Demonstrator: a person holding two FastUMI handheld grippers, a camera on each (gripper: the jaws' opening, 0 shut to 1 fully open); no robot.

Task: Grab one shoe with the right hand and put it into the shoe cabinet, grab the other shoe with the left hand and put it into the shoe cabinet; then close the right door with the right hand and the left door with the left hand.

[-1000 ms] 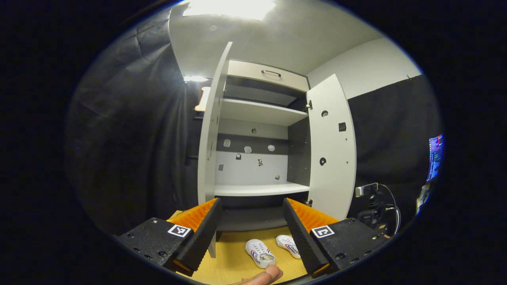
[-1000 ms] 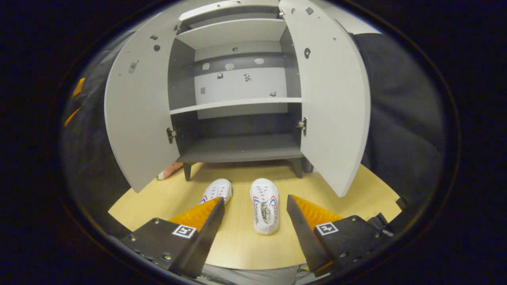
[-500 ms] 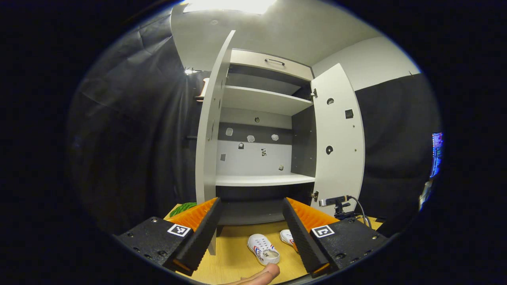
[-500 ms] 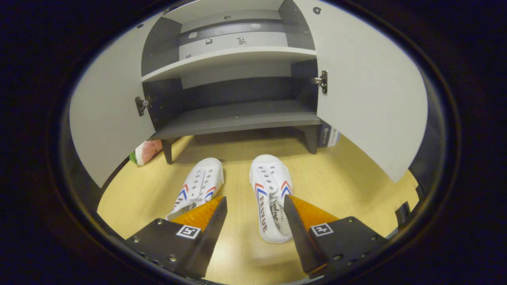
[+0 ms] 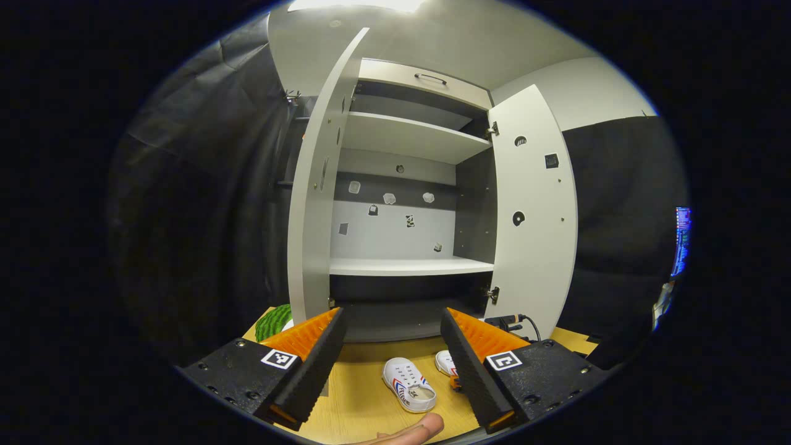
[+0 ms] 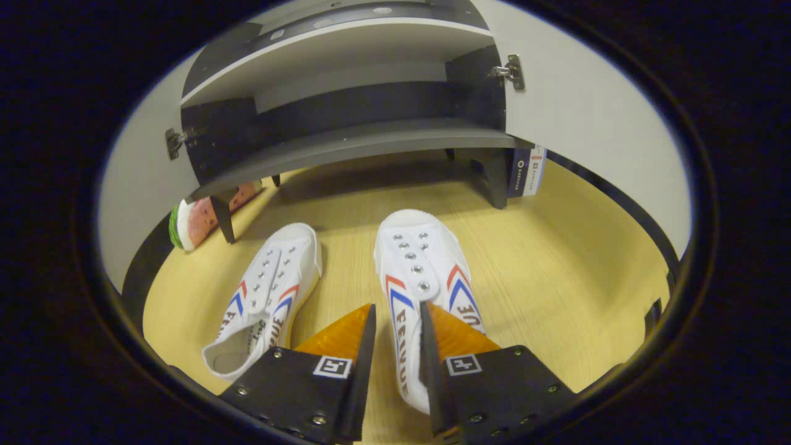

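Right gripper point(image 6: 395, 346) is down low over the wooden floor point(image 6: 556, 266), its fingers drawn in to a narrow gap around the side wall of the right shoe point(image 6: 426, 278). The near end of that shoe is covered by the gripper body, so whether both fingers actually press on it cannot be told. The left shoe point(image 6: 266, 296) lies just beside it on the left, toe pointing toward the cabinet, heel opening facing near; the two shoes are apart. Ahead, the shoe cabinet point(image 6: 346, 148) stands on short legs with its dark bottom shelf bare, a hinge showing on each side. Both doors are cut off at the edges of the right gripper view. Behind the left leg a watermelon-patterned object point(image 6: 198, 216) is half hidden; by the right leg a small box point(image 6: 525, 170) is partly covered by the door.

In the left gripper view, the left gripper point(image 5: 389, 364) hangs higher and farther back, fingers spread wide with nothing between them. Through the gap the left shoe point(image 5: 408, 386) sits on the floor; the right shoe point(image 5: 444, 363) is mostly hidden behind the right-hand finger. The left door point(image 5: 312, 198) is seen nearly edge-on, the right door point(image 5: 534, 210) swung open. A fingertip point(image 5: 420, 428) pokes in at the bottom edge. A cable point(image 5: 513, 321) near the right door's foot is hard to make out.
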